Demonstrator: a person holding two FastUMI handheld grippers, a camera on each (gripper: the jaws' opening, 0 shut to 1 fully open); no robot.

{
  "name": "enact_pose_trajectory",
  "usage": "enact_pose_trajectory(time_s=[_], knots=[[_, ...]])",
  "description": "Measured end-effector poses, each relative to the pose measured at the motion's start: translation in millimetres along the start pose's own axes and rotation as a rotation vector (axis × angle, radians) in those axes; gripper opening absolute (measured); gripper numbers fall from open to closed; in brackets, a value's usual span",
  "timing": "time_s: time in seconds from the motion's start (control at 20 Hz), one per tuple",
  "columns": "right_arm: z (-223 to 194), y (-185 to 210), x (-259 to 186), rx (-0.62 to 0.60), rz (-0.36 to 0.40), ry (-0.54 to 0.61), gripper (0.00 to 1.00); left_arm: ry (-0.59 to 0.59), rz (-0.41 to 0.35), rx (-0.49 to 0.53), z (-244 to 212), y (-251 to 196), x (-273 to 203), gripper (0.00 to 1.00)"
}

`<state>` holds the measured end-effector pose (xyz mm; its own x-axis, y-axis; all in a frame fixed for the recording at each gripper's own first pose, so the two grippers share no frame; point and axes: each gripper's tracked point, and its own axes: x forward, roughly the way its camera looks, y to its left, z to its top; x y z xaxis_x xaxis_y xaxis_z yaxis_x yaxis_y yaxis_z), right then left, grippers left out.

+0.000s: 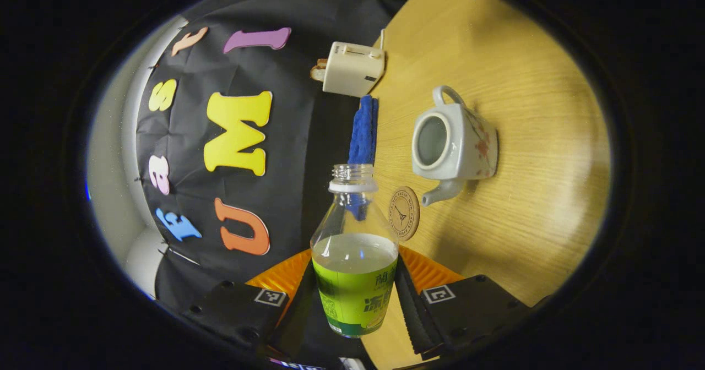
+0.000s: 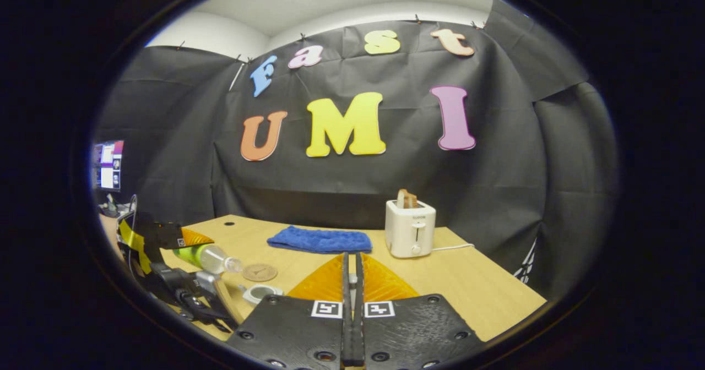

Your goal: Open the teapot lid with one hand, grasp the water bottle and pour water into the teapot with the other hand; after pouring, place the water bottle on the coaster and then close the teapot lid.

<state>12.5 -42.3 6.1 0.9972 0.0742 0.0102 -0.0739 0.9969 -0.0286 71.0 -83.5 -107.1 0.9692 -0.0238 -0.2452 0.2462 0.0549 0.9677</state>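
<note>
Bottle tipped beside an open teapot

Left gripper point(image 1: 355, 298) has both fingers pressed on the water bottle point(image 1: 355, 260), which is uncapped, partly full and tilted on its side toward the table point(image 1: 523, 83). The teapot point(image 1: 454, 147) stands on the table without its lid, its mouth open, with the round coaster point(image 1: 404, 213) just beside its spout. A blue cloth point(image 1: 363, 130) and a white toaster point(image 1: 352, 68) lie farther back. Right gripper point(image 2: 352, 315) has its fingers drawn together; whether anything sits between them cannot be told.
</note>
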Motion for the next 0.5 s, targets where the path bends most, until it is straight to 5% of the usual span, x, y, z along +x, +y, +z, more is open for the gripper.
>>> enact_pose_trajectory(time_s=[0.5], knots=[[9.9,-17.7,-5.4,-0.010,-0.043,-0.026,0.00,-0.008,-0.027,0.276,17.2,2.1,8.3,0.75]])
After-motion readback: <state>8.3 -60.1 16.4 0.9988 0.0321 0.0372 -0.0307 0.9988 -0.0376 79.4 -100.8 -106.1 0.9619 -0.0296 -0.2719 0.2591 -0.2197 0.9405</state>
